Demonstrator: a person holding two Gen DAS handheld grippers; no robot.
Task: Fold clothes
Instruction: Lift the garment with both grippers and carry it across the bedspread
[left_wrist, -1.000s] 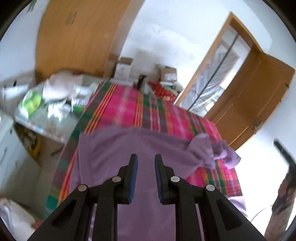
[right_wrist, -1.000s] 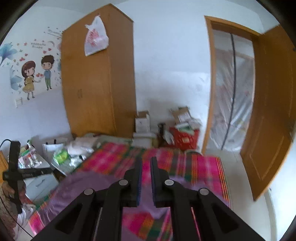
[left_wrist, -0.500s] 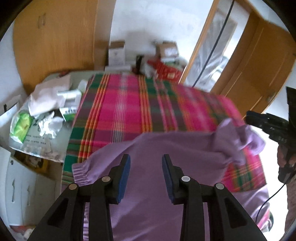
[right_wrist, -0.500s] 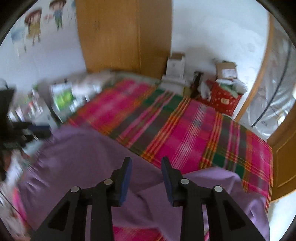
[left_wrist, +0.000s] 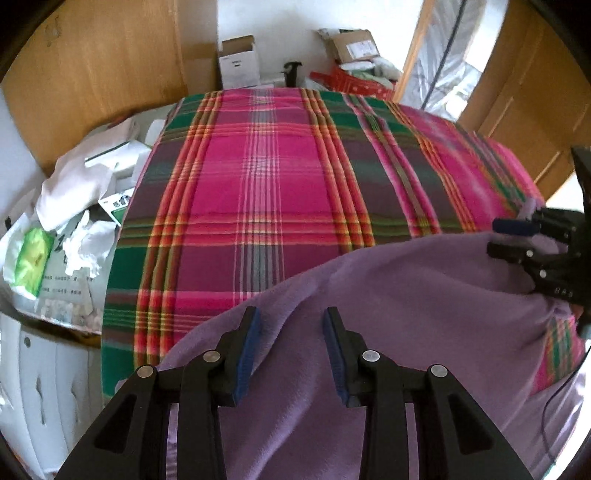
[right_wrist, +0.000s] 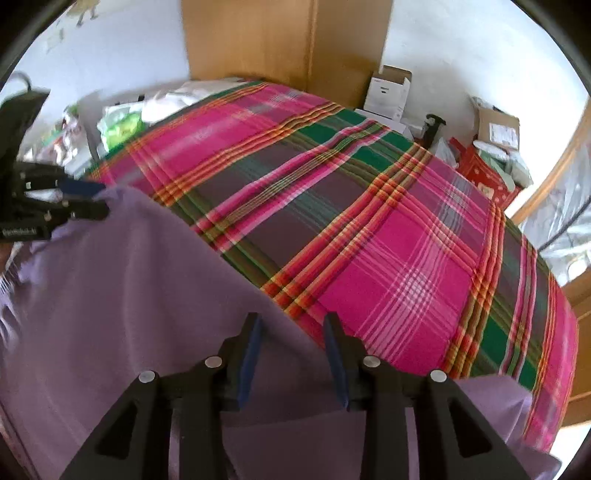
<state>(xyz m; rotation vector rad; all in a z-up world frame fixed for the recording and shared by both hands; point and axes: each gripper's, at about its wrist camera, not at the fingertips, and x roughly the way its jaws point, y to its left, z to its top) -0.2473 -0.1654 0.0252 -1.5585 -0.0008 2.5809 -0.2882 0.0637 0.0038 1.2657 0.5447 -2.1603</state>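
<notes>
Nearest, the left tool (left_wrist: 291, 317) hangs with jaws parted over the purple garment (left_wrist: 406, 314), having just widened, gripping nothing. The right tool (right_wrist: 291, 323) likewise stands released above the garment's far edge, just widened. The garment lies spread on the near part of the plaid bed (left_wrist: 258, 177); boxes (left_wrist: 238, 61) stand far.

Home bedroom, plaid-covered bed (left_wrist: 280, 192), wooden wardrobe (left_wrist: 103, 70)
</notes>
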